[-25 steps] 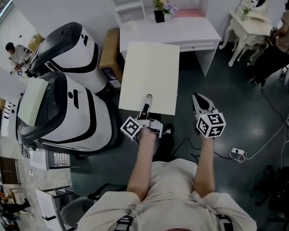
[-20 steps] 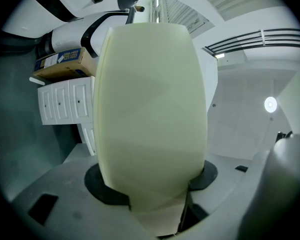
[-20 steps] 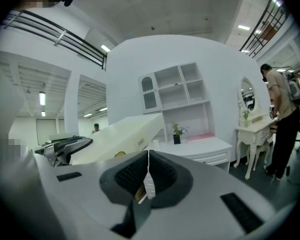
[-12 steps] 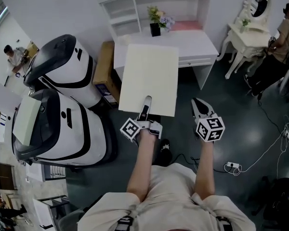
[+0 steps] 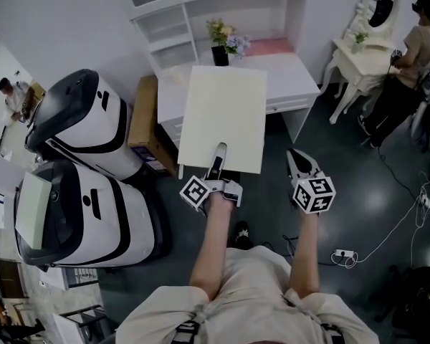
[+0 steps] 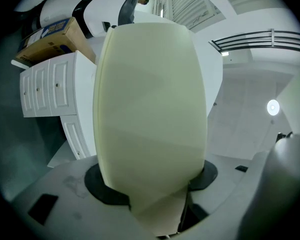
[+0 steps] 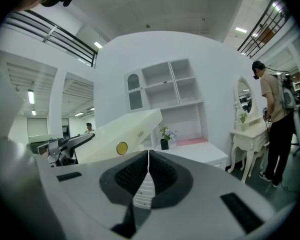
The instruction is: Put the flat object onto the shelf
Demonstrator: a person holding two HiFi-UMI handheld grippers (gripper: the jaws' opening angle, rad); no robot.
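Observation:
A large flat cream board (image 5: 222, 117) is held out level in front of me, gripped at its near edge by my left gripper (image 5: 216, 162). In the left gripper view the cream board (image 6: 150, 104) fills the middle and runs down between the two jaws, which press on it. My right gripper (image 5: 299, 165) hangs to the board's right, apart from it, with its jaws shut on nothing (image 7: 148, 169). Ahead stands a white desk (image 5: 294, 70) with open white shelves (image 5: 222, 2) above it; the shelves (image 7: 172, 91) also show in the right gripper view.
A dark pot of flowers (image 5: 220, 43) and a pink item (image 5: 270, 45) sit on the desk. Two large white-and-black machines (image 5: 79, 170) stand at left with a cardboard box (image 5: 142, 124) beside them. A white dressing table (image 5: 362, 52) and a person (image 5: 416, 45) are at right. Cables (image 5: 387, 224) cross the floor.
I have come closer to the desk: the shelves now show more fully at the top of the head view and the machines have slid down and left. Both grippers keep their hold and stance.

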